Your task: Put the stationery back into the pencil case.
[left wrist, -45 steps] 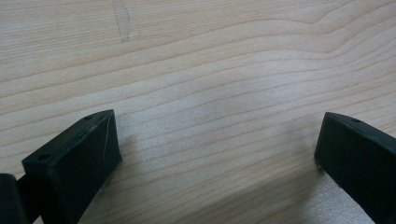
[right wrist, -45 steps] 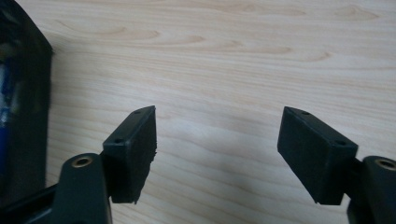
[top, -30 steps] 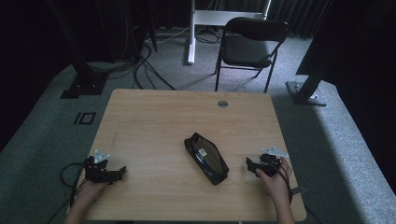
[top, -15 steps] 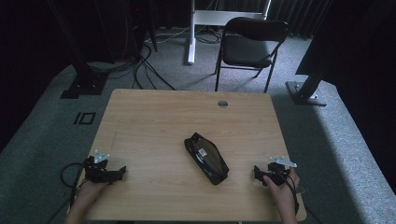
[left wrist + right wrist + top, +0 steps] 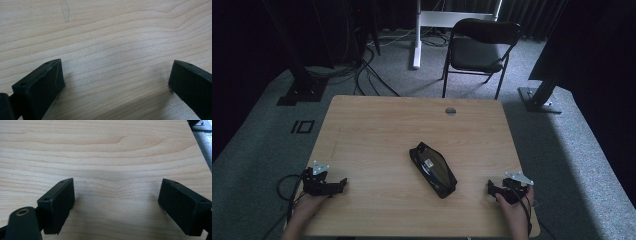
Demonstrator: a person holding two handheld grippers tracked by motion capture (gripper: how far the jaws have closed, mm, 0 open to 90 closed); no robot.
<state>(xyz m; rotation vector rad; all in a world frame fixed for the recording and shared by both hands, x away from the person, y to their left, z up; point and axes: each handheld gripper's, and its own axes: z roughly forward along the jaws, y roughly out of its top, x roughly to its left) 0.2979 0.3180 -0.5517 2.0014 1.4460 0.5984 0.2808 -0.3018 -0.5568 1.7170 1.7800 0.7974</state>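
A black zip pouch [image 5: 433, 169] lies slantwise in the middle of the wooden table [image 5: 382, 130], unzipped, with something pale showing inside. My left gripper [image 5: 343, 184] rests near the table's front left corner, held by a hand, and is open: in the left gripper view its jaws stand wide apart over bare wood [image 5: 117, 75]. My right gripper [image 5: 490, 189] sits near the front right corner, a short way right of the pouch, also open, with bare wood [image 5: 116, 192] between its jaws. Neither gripper touches the pouch.
A small round cable hole [image 5: 450, 111] sits near the table's far edge. Beyond the table stand a black chair [image 5: 479, 47], a white desk leg [image 5: 416, 35], black stands and cables on grey carpet. The table's right edge [image 5: 197, 147] shows in the right gripper view.
My right gripper has drawn back from beside the pouch toward the front right corner. The left gripper and the pouch have stayed put.
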